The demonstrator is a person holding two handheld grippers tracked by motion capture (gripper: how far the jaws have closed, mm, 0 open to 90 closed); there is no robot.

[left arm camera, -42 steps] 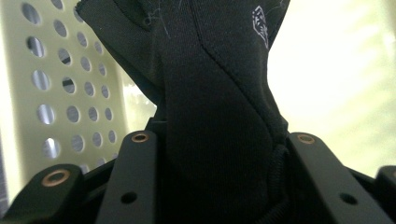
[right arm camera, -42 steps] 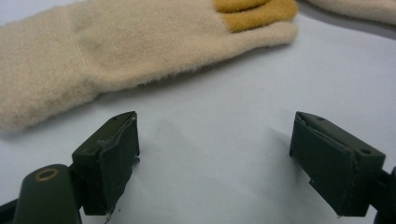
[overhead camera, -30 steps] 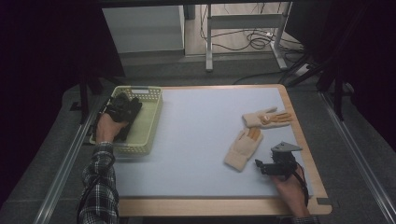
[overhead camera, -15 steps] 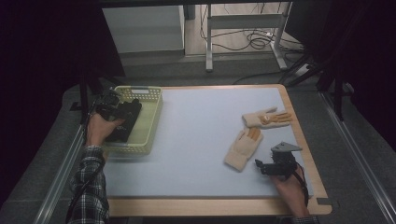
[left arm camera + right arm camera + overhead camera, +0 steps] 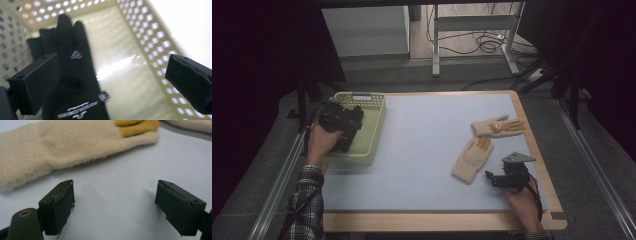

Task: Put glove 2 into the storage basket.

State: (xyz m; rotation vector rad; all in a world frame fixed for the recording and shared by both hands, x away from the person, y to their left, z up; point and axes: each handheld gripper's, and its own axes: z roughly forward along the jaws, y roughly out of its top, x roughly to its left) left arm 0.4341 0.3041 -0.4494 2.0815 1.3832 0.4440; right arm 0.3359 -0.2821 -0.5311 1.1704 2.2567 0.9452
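High view: the left tongs point(image 5: 343, 121) hang over the near-left part of the basket point(image 5: 377, 122), which stands at the left edge of the tabletop point(image 5: 422, 150). Their jaws have just been opening. Two beige gloves lie on the right side. The near glove point(image 5: 473, 158) is just beside the right tongs point(image 5: 498, 179), a little far and left of them; the far glove point(image 5: 497, 126) lies beyond it. The near glove's long axis runs from its cuff, near and left, to its orange fingers, far and right. The right hand point(image 5: 523, 207) is clearly the nearer one to both gloves.

Left gripper view: the jaws of the left tongs point(image 5: 112, 80) stand wide apart and press on nothing. A black glove point(image 5: 72, 82) lies on the basket floor point(image 5: 130, 75) below them, more under the left jaw, with its fingers pointing away from the camera. I judge that it is released.

Right gripper view: the right tongs point(image 5: 115, 207) are open and empty above the bare tabletop point(image 5: 115, 175). The near glove point(image 5: 62, 147) lies straight ahead across the view, cuff at left, orange fingers at right. So the next move is probably a short push forward onto this glove.
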